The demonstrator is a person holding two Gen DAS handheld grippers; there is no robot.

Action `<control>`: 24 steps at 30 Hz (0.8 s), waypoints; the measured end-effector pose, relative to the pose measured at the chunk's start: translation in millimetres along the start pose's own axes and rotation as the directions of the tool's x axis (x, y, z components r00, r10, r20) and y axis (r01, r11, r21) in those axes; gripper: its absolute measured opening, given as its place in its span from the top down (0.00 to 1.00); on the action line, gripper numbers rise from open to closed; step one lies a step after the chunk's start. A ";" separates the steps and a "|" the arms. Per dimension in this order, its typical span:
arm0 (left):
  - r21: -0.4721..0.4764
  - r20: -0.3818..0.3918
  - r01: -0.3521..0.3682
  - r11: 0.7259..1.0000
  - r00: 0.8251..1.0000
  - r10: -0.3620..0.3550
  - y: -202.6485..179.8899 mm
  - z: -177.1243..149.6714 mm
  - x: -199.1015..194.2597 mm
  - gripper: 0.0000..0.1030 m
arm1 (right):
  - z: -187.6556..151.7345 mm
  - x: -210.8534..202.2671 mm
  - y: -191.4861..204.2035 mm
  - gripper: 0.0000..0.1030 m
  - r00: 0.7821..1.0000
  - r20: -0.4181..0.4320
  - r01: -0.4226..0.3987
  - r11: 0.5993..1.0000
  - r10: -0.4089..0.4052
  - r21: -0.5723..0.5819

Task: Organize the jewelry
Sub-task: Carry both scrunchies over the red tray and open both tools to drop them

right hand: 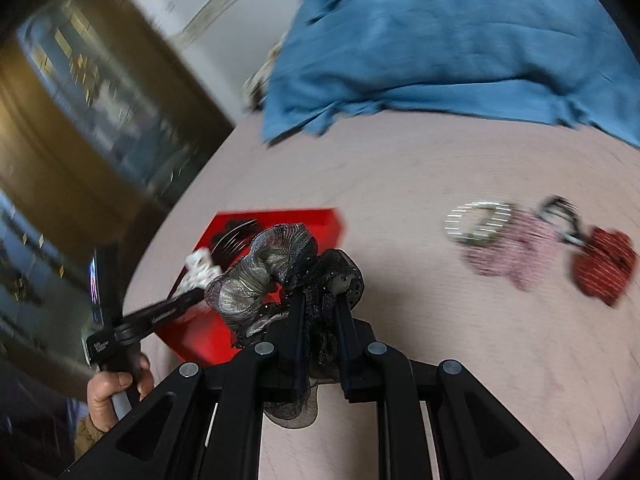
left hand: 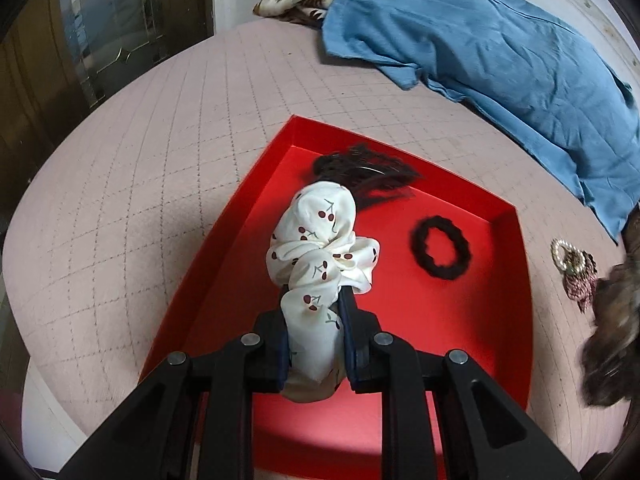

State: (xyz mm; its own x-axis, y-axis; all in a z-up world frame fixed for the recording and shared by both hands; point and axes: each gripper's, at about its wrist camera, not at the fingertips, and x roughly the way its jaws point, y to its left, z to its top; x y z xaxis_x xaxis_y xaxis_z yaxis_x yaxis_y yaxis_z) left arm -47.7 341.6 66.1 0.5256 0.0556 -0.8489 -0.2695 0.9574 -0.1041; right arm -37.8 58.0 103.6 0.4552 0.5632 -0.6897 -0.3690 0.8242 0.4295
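Both grippers loaded, over the red tray and pink quilt.

The left gripper (left hand: 312, 304) is clamped on the white cherry-print scrunchie (left hand: 318, 256), which protrudes beyond the fingertips above the red tray (left hand: 516, 280). The right gripper (right hand: 318, 300) is clamped on the grey mesh scrunchie (right hand: 276, 276), bunched leftward at its fingertips.

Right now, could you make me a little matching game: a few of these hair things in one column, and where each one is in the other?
Things:
1. cherry-print scrunchie
2. black hair tie
3. grey shimmery scrunchie
4. pearl ring clip

Places:
A. lying on the pink bed cover
B. pinched in the left claw
C. pinched in the right claw
D. lying in the red box

Pairs: 1-B, 2-D, 3-C, 4-A
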 end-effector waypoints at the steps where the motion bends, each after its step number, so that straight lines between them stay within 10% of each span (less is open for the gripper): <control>1: -0.005 -0.002 0.004 1.000 1.000 -0.004 2.0 1.0 2.8 0.81 | 1.1 10.8 7.2 0.85 1.000 -0.021 -0.001 1.000 0.001 -0.011; 19: -0.144 0.204 0.139 0.980 0.973 -0.108 51.3 4.7 -35.5 0.55 | 13.5 137.0 73.3 0.81 0.979 -0.202 0.006 0.999 -0.016 -0.049; 24: -0.175 0.223 0.135 0.975 0.970 -0.095 60.0 5.2 -38.0 0.55 | 11.5 136.7 84.9 0.55 0.981 -0.184 0.042 0.995 -0.059 -0.094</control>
State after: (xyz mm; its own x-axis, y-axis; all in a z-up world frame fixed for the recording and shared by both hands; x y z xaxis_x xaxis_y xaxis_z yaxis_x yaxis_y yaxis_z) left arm -79.6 398.5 94.8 0.7152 0.0266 -0.6985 -0.3331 0.8914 -0.3072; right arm 2.4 205.6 52.4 0.3192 0.4929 -0.8095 -0.4236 0.8382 0.3434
